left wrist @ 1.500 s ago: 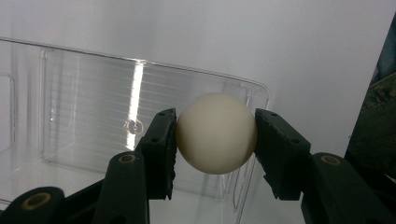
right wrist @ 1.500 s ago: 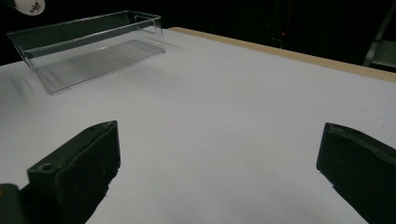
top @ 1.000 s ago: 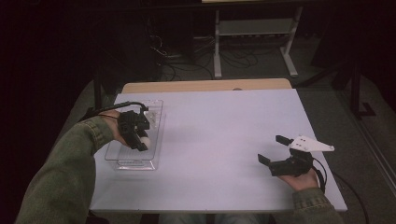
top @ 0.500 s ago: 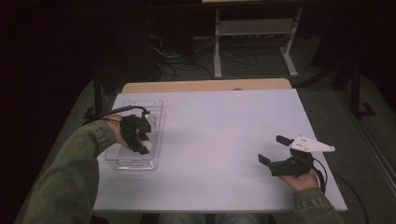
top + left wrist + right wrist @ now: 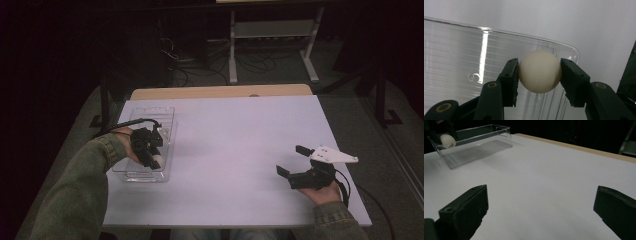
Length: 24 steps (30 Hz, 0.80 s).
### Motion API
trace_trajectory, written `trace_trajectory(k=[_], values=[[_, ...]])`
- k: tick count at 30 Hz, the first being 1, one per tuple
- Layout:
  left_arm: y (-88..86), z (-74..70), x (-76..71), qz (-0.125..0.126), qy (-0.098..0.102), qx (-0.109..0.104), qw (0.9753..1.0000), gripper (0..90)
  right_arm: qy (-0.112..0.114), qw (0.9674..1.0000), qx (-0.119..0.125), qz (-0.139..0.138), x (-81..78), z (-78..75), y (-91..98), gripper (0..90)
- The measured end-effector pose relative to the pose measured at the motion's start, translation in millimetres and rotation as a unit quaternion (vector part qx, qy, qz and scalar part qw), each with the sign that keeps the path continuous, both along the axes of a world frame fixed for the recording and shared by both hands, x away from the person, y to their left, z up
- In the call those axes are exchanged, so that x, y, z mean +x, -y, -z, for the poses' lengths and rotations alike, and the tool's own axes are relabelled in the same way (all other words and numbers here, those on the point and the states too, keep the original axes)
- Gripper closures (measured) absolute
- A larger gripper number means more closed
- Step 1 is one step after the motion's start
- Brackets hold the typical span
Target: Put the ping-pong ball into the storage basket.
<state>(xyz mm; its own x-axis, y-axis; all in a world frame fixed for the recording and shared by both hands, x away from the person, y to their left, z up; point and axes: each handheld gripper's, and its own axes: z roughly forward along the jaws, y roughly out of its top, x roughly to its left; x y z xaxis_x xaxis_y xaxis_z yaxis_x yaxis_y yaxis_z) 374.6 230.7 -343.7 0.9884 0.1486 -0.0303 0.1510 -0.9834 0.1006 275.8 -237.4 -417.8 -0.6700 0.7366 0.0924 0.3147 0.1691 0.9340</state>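
We see the left gripper [image 5: 150, 152] held over the near end of a clear plastic bin [image 5: 131, 174] that sits on the left side of the white table [image 5: 240, 150]. In the left gripper view its two black jaws pinch a cream-white ball [image 5: 540, 71], one pad pressed against each side, with the ribbed floor and rounded corner of the bin [image 5: 461, 50] below and behind it. From the high view the ball [image 5: 156, 160] shows as a pale spot at the gripper's tip, inside the bin's outline; whether it touches the floor we cannot tell. The right gripper view catches the same ball [image 5: 447, 140] at the far left end of the bin [image 5: 486, 142], level with the upper part of its wall. The right gripper [image 5: 296, 162] rests low near the table's right front corner, well apart from the bin, its jaws spread wide with only bare tabletop between them. A green sleeve [image 5: 75, 190] covers the person's left forearm.
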Motion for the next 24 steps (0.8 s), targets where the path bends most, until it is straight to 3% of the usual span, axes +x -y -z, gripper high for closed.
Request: trace_trajectory(k=[24], values=[[4.3, 14.3, 3.3, 0.0, -0.004, 0.003, 1.0, 50.2, -0.002, 1.0, -0.003, -0.001, -0.2, 0.6, -0.2, 0.0]])
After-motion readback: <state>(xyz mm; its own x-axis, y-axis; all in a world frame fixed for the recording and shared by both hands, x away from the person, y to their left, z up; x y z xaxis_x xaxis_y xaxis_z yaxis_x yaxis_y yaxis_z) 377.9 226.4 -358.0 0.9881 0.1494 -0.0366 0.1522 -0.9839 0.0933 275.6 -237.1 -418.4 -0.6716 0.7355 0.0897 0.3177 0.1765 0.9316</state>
